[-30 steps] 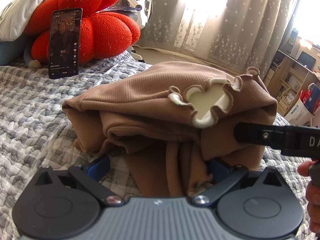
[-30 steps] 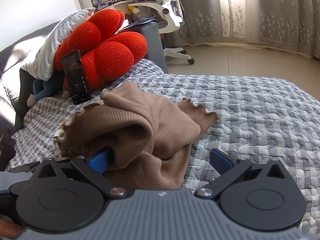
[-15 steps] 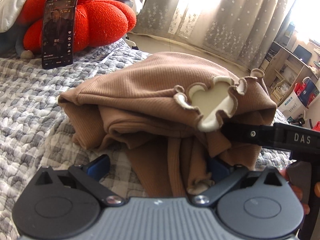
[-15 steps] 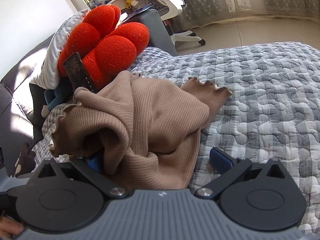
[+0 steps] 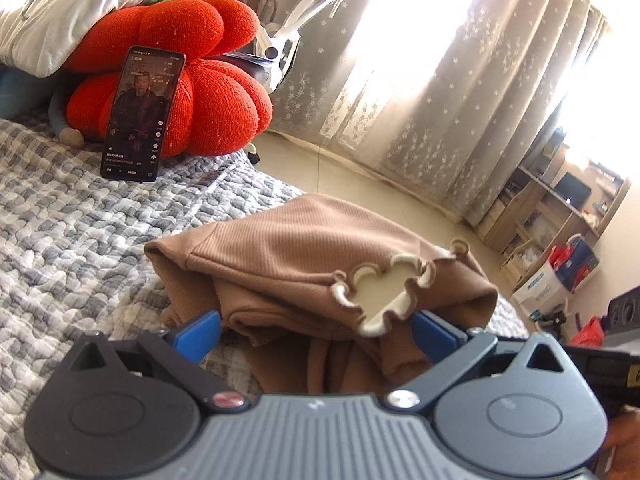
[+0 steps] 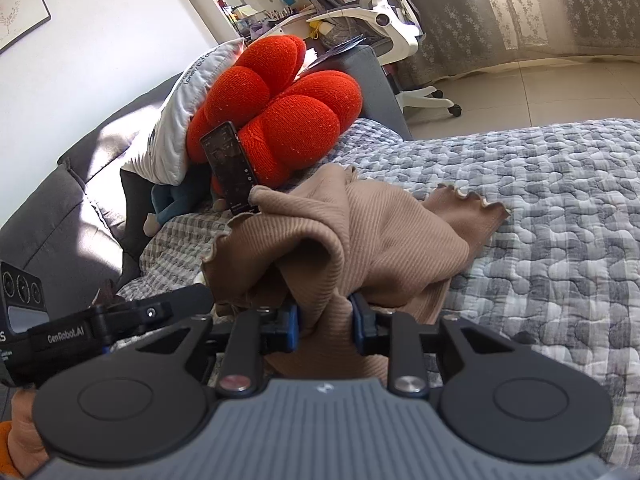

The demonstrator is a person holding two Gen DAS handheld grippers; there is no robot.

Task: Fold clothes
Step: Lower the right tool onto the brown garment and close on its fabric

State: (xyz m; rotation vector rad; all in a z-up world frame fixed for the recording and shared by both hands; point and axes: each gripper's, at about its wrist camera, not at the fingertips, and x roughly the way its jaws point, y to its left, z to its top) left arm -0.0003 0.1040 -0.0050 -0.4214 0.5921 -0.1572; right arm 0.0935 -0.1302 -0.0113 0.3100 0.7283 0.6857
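A brown ribbed garment with frilled cream-edged hems lies bunched on the grey quilted bedspread. My left gripper is open, its blue fingers spread wide on either side of the garment's near fold, with fabric draped between them. In the right wrist view the same garment rises in a heap, one frilled corner spread to the right. My right gripper is shut on a fold of it at the near edge. The left gripper's body shows at the left of that view, a hand below it.
A red pumpkin-shaped cushion sits at the head of the bed under a white pillow, with a phone leaning on it. Bare quilt stretches to the right. Past the bed edge are tiled floor, curtains, an office chair and shelves.
My right gripper has gone from open to shut on a fold of the garment. The left gripper has drawn back a little and stays open.
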